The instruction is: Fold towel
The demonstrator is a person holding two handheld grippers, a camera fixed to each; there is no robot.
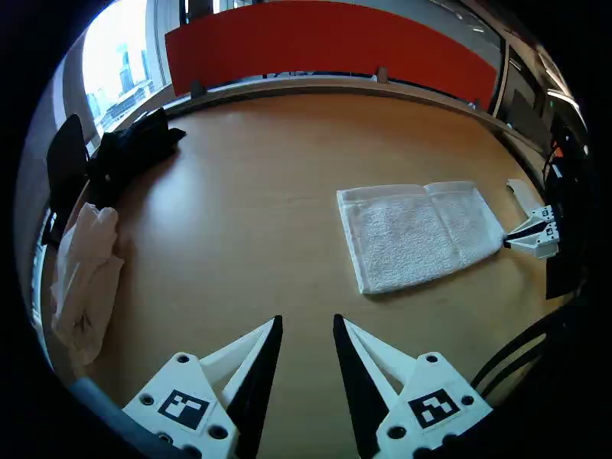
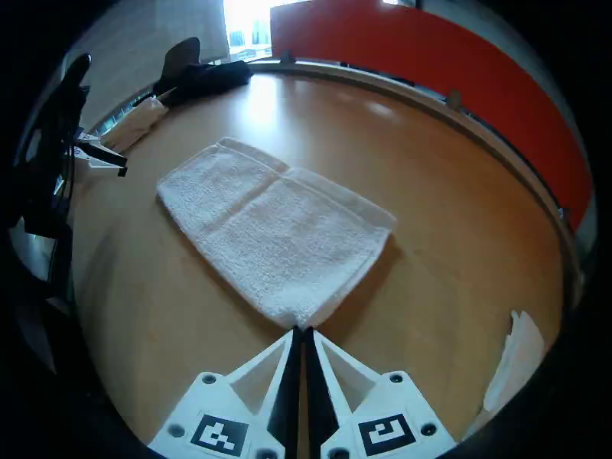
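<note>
Left claw (image 1: 306, 330): I see it at 6 o'clock in the left gripper view, fingers spread, with bare wood in the gap and nothing between them.
Right claw (image 2: 301, 336): at 6 o'clock in the right gripper view, fingers pressed almost together, and I read the tips as pinching the nearest corner of the towel.
Towel (image 2: 271, 229): white terry, folded over, lying flat on the bench and running from the right claw's tips up toward 11 o'clock. A seam line crosses it partway along.
Towel from the left side: in the left gripper view it lies at about 3 o'clock, well apart from the left claw. The right claw meets its far-right corner there.
Bench (image 1: 252, 214): light wood with a rounded far edge.
Paper scrap (image 2: 520, 359): white, at 4 o'clock in the right gripper view, apart from the towel.
Left claw seen across: in the right gripper view it sits at 9 to 10 o'clock, off the towel's far end.
White bundle (image 1: 84, 268): crumpled, at 9 o'clock on the bench edge in the left gripper view.
Black bag (image 1: 134, 145): at 10 o'clock, beyond the bundle.
Red panel (image 1: 329, 42): upright along the bench's far edge at 12 o'clock.
</note>
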